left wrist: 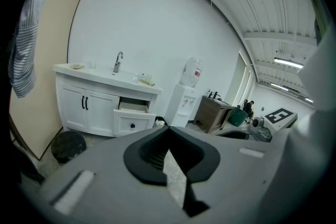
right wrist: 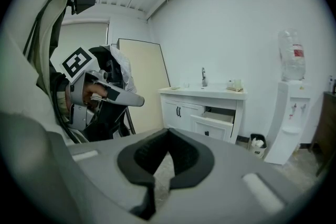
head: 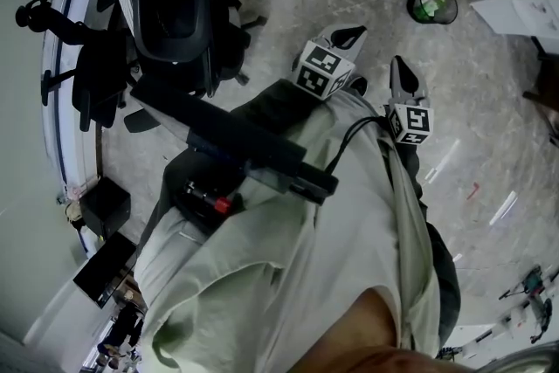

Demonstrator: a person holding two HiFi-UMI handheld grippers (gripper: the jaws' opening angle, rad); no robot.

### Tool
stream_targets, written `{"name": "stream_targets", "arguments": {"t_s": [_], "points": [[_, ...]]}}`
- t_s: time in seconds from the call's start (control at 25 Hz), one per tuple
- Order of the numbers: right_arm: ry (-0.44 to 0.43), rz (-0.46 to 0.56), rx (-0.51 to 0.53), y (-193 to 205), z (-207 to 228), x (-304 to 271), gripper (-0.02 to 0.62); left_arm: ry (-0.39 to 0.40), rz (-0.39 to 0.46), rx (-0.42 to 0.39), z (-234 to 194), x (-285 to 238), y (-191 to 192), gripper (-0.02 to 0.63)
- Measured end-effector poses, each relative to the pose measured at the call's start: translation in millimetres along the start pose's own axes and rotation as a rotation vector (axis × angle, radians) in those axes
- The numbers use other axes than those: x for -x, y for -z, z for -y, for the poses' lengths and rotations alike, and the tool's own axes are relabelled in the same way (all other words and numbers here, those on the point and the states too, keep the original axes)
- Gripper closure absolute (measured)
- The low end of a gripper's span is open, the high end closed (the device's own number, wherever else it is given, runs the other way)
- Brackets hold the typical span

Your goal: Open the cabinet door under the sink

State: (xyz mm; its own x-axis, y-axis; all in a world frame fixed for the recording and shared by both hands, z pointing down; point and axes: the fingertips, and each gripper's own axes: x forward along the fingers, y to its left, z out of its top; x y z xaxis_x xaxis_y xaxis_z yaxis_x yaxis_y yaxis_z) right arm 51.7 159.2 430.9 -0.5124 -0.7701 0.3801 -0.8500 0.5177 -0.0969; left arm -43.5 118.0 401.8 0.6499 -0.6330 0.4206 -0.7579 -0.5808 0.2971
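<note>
Standing shut under the sink: a pair of white panelled cabinet doors (left wrist: 84, 108), each with a short black bar handle (left wrist: 84, 104). The two handles sit side by side at the centre seam. The doors fill the left part of the front of a white vanity cabinet (left wrist: 71, 86), which stands on the floor against the white wall. A chrome tap (left wrist: 118, 62) rises from the top above them. At the vanity's right end a white drawer (left wrist: 132, 106) is pulled out. Past that end stands a white water dispenser (left wrist: 185, 105) with a bottle on top.

Step in hand, as I judge it: the approach, barely started. The doors are untouched.

Left gripper (left wrist: 168, 139): grey body, black pads pressed together, nothing between them. Right gripper (right wrist: 167, 136): likewise clenched on nothing. Head view shows both held out in front of the person's body, roughly side by side. Both are well apart from the vanity, with grey floor between. The doors lie almost dead ahead in the right gripper view and off to the left in the left gripper view.

Next move calls for:
- closing the distance to the vanity
- spreading one gripper's jaws and pinching one black handle
- pulling outward along the door's swing

Hinges are probably at the outer edges. The open drawer may crowd the right-hand door.
</note>
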Motion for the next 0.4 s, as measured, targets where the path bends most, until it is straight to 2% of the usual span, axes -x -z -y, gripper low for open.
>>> {"name": "stream_targets", "arguments": {"t_s": [0.4], "points": [[0.014,-0.003,-0.004,2.0,-6.8,-2.8,0.594,0.01,-0.007,-0.001,-6.6,3.5,2.8,0.598]]}}
